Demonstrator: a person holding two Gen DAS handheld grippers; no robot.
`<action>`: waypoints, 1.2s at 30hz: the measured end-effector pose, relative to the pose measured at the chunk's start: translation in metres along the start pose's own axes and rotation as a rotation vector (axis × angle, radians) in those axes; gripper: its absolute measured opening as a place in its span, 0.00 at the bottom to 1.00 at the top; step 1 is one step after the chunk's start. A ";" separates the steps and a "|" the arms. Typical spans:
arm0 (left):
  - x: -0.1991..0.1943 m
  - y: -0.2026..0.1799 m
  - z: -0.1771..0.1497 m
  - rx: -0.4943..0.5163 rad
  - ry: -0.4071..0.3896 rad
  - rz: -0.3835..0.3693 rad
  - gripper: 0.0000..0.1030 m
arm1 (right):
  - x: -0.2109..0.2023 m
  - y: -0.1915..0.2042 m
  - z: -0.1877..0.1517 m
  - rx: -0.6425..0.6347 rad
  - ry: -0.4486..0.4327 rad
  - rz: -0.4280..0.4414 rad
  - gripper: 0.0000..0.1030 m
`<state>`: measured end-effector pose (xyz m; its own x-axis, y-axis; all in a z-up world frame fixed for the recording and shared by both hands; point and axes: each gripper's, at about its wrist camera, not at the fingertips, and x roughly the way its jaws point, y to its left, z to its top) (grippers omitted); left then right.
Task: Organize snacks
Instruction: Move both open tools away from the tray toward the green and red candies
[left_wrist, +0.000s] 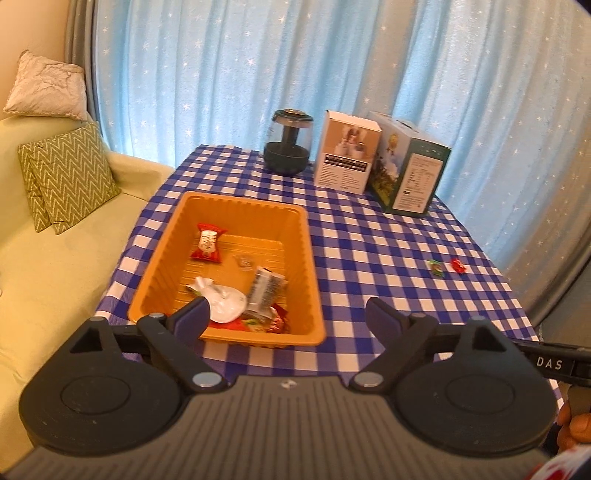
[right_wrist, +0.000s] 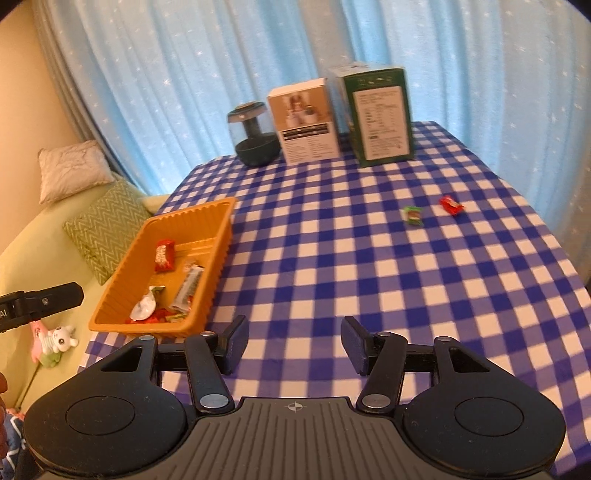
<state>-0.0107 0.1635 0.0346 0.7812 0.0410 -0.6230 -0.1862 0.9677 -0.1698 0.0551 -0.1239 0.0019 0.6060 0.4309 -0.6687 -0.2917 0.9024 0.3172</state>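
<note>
Nearest us, our left tongs (left_wrist: 286, 317) stand wide apart with nothing between them, poised over the near end of the orange basket (left_wrist: 308, 258); our right tongs (right_wrist: 293, 343) are parted too, holding nothing, above bare checked cloth on the counter (right_wrist: 332, 258). In the basket we see a white packet (left_wrist: 225, 306), a silver wrapper (left_wrist: 264, 290) and a red packet (left_wrist: 208, 242), with more wrappers heaped at its near wall. Farther out on the cloth lie a green candy (right_wrist: 413, 215) and a red candy (right_wrist: 451, 204), just beside each other, well apart from the basket. At the far edge stand a dark jar (left_wrist: 287, 146), a white box (left_wrist: 347, 151) and a green box (left_wrist: 410, 166).
</note>
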 end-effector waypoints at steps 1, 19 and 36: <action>-0.001 -0.004 -0.001 0.002 0.001 -0.003 0.89 | -0.003 -0.004 -0.001 0.006 -0.004 -0.008 0.58; 0.010 -0.079 -0.013 0.079 0.026 -0.106 0.92 | -0.045 -0.078 -0.007 0.142 -0.055 -0.105 0.64; 0.035 -0.137 -0.012 0.135 0.042 -0.176 0.92 | -0.057 -0.116 -0.001 0.200 -0.088 -0.152 0.64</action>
<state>0.0352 0.0293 0.0270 0.7688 -0.1391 -0.6242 0.0347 0.9837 -0.1765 0.0539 -0.2528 0.0025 0.6962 0.2812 -0.6605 -0.0456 0.9355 0.3503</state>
